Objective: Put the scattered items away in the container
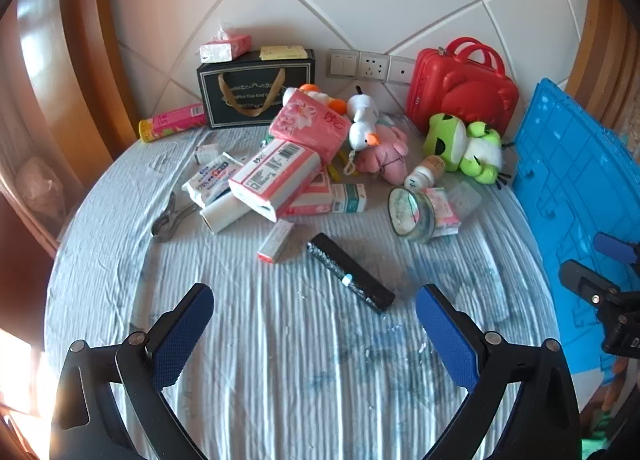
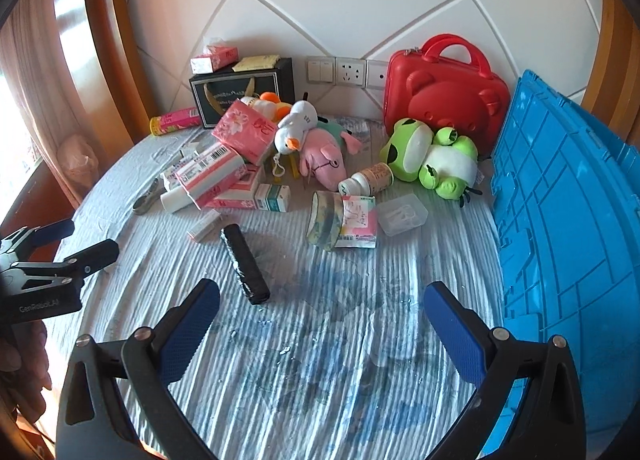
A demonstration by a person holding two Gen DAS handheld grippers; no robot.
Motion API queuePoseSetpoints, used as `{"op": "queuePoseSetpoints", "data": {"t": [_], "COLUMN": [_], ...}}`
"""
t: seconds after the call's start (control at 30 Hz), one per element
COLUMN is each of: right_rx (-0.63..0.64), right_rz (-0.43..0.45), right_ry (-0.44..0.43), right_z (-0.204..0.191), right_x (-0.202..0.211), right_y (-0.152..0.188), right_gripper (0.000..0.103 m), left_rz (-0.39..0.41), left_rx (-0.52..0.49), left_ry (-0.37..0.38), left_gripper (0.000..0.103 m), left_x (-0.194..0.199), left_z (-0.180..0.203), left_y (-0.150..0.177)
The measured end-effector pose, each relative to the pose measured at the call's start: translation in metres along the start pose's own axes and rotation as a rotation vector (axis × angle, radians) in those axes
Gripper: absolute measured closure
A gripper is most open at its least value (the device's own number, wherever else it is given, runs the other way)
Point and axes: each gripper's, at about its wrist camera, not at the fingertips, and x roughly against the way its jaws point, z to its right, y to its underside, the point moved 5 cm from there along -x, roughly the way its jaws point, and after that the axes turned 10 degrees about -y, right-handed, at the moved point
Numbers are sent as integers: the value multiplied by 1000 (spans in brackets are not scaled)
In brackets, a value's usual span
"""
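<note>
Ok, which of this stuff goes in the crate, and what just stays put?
For the job: blue crate, green frog toy, white duck toy, pink tissue pack, black roll, pill bottle.
Staying put: red case, black gift bag, wall socket.

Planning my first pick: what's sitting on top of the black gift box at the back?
On the black gift box sit a pink tissue pack on the left and a flat yellow packet on the right. The box is closed, so its contents can't be seen.
</note>
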Motion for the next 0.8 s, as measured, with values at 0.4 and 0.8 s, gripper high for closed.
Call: {"op": "queuePoseSetpoints", "data": {"t": [0.4,0.8], "right_rx": [-41,28], "right_rz": [-32,-8], "right_ry": [-10,-29], "right_z": [42,45], "right_x": [-131,-224], "right_y": [-11,-31], "right_gripper": [0,0], "left_rz": [-115,-124], "left_rx": [35,94], "left_ry": [-28,-3], "left_gripper": [1,8], "left_x": [-134,-211], "left_z": [47,81], "left_y": [22,40]}}
